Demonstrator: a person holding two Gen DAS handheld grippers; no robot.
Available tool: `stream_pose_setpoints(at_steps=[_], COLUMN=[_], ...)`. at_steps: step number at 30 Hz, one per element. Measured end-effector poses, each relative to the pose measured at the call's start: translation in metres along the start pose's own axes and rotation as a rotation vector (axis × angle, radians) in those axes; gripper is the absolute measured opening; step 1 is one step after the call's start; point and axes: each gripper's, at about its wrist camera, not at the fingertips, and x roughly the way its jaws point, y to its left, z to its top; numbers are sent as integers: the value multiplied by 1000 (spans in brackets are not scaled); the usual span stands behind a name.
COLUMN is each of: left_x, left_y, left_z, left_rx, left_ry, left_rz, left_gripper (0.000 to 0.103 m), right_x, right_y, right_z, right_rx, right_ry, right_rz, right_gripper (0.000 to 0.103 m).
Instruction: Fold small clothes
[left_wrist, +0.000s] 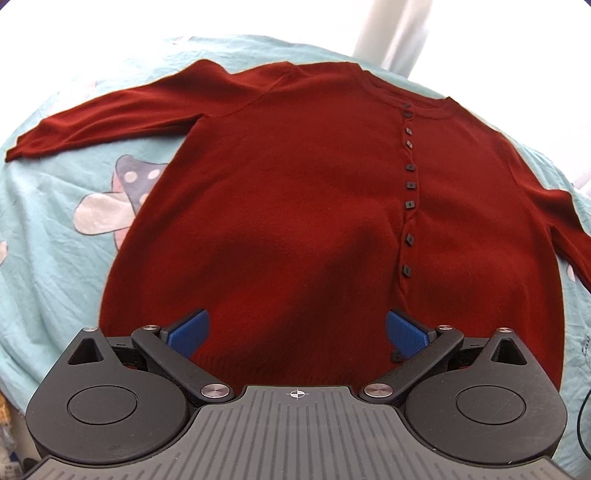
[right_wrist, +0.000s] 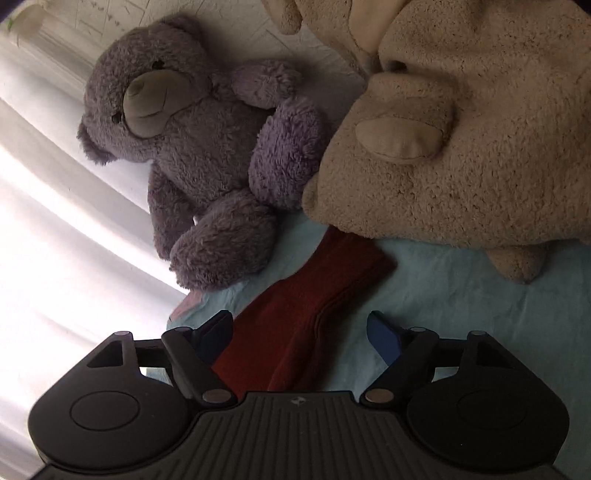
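The red cardigan (left_wrist: 295, 192) lies flat and buttoned on the blue sheet (left_wrist: 55, 229), just ahead of the left gripper (left_wrist: 295, 332). Its hem sits between the blue pads (left_wrist: 186, 334), which stand wide and hold nothing. One sleeve (right_wrist: 314, 295) lies between the fingers of the right gripper (right_wrist: 299, 334); they are open too and not pinching it. No fold looks made yet, so both sleeves and the body are still to do. I count one cardigan, two sleeves, about ten dark buttons, and two soft toys past the right fingers: a purple bear (right_wrist: 192, 147) and a tan one (right_wrist: 461, 147).
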Motion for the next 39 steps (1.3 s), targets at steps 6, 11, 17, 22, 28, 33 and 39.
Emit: stream_pose_setpoints(at_steps=[6,11,17,22,28,33,39], left_x=[9,14,10,-2,43,75,112], left_y=[-3,-1,2,-7,-4,-8,-37], left_z=[4,10,43,79,107,120,157], left_rx=[-36,-20,-23,-2,-61,-66,-118], left_ry=[33,38,-33,-181,-103,-59,24], left_rz=[-31,-48,-150,-313,-465,-584,-737], left_gripper=[103,103,103,103,103,103,103], right_x=[20,20,-57,-120,-107,-75,-68], right_y=[6,31,165,252,224,172,144], right_z=[2,2,-63,-173,-246,-248,-243], right_rx=[-47,-198,-594,-845,-859,-751,-610], right_ry=[37,7,-129,106,406,575,621], right_rz=[-19,-163,117,641,604,417,376], right_gripper=[21,6,6,29,63,47,46])
